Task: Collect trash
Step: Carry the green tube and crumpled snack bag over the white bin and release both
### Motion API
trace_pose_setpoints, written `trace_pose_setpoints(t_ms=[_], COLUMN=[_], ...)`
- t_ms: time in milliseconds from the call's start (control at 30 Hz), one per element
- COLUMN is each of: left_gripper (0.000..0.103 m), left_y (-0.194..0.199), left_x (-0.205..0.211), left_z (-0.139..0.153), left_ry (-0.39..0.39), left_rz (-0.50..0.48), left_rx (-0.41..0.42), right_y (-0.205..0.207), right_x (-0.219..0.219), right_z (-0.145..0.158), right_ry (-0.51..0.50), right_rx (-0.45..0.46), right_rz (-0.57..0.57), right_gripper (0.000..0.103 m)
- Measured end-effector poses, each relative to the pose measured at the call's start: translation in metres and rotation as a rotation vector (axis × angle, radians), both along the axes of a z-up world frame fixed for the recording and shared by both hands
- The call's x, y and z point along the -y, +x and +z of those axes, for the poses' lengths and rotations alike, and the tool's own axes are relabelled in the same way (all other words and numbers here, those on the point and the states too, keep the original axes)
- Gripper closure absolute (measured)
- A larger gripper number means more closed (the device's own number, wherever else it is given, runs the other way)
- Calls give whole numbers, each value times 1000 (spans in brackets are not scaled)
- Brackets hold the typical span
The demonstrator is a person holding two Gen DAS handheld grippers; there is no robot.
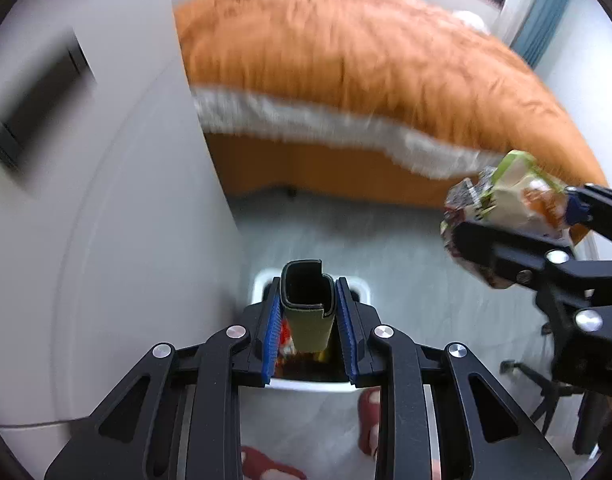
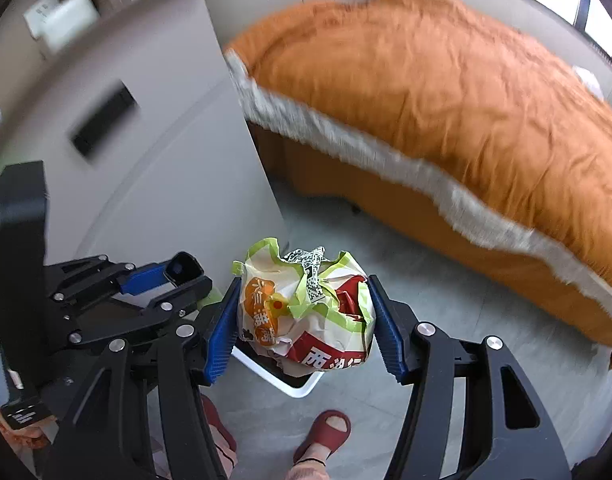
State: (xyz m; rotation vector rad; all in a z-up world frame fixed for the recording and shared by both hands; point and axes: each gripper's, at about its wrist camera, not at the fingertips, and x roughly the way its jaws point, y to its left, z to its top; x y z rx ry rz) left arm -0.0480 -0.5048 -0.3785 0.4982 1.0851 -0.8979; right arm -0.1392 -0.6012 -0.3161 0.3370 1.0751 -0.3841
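My left gripper [image 1: 308, 312] is shut on an olive-green and black open-ended case [image 1: 306, 304], held above a white trash bin [image 1: 314, 386] with trash inside. My right gripper [image 2: 306, 312] is shut on a crumpled paper food bag [image 2: 306, 312], white with green, orange and red print, held over the same bin [image 2: 298, 388]. In the left wrist view the right gripper [image 1: 518, 216] and its bag [image 1: 510, 196] are at the right, higher than the bin. In the right wrist view the left gripper [image 2: 186, 276] is at the left with the case [image 2: 184, 266] in it.
A bed with an orange cover [image 2: 446, 92] fills the back and right. A white cabinet [image 2: 154, 152] stands at the left beside the bin. The person's feet in red slippers [image 2: 326, 432] stand just before the bin. A chair base [image 1: 542, 384] is at the right.
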Motion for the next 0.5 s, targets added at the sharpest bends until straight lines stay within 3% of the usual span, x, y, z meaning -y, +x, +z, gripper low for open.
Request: trace_pose_setpoints(t_ms=[167, 367, 400, 433, 467, 500], left_gripper=[78, 74, 48, 26, 5, 5], left_y=[3, -4, -4, -5, -6, -8], left_x=[5, 8, 9, 12, 11, 10], left_z=[-86, -145, -154, -162, -167, -168], left_ry=[73, 123, 134, 147, 158, 162], left_rz=[-14, -45, -57, -60, -50, -56], left_rx=[-65, -113, -144, -159, -133, -107], right_y=[8, 13, 14, 14, 14, 13], right_x=[3, 4, 3, 5, 4, 5], right_z=[-78, -150, -160, -168, -173, -179], right_ry=[64, 120, 132, 134, 131, 126], right_rx=[-67, -139, -158, -174, -181, -194], right_rz=[10, 26, 29, 25, 19, 15], right_gripper=[42, 38, 28, 12, 8, 7])
